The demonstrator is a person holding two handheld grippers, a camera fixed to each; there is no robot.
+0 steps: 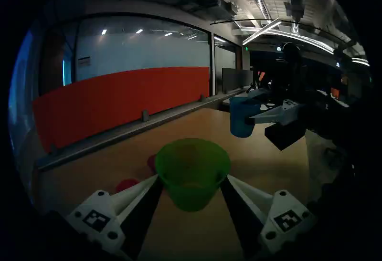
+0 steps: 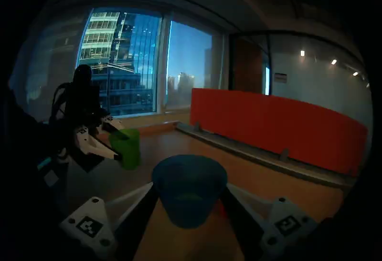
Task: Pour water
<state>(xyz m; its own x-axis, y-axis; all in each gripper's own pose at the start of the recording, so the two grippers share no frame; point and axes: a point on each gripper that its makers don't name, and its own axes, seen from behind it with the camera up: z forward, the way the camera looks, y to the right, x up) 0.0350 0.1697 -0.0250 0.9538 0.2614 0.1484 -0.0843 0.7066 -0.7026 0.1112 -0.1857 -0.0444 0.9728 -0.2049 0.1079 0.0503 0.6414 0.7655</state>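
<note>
Table (image 1: 119, 158) below, both cups seem raised off it. Left tool (image 1: 191, 180) clamps green cup (image 1: 192, 163); right tool (image 2: 189, 188) clamps blue cup (image 2: 188, 203). Both upright, well apart, blue ahead & right of green. Pour prob. not begun: no tilt, no stream. To do: close rims, tip. Red bits (image 1: 126, 184) on table.

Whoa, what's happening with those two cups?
A person is holding a gripper in each hand. The left gripper is closed on a green cup, and the right gripper is closed on a blue cup. Both cups are upright and apart from each other over a wooden table, so nothing is being poured yet. I can't tell if there is water inside.
</note>
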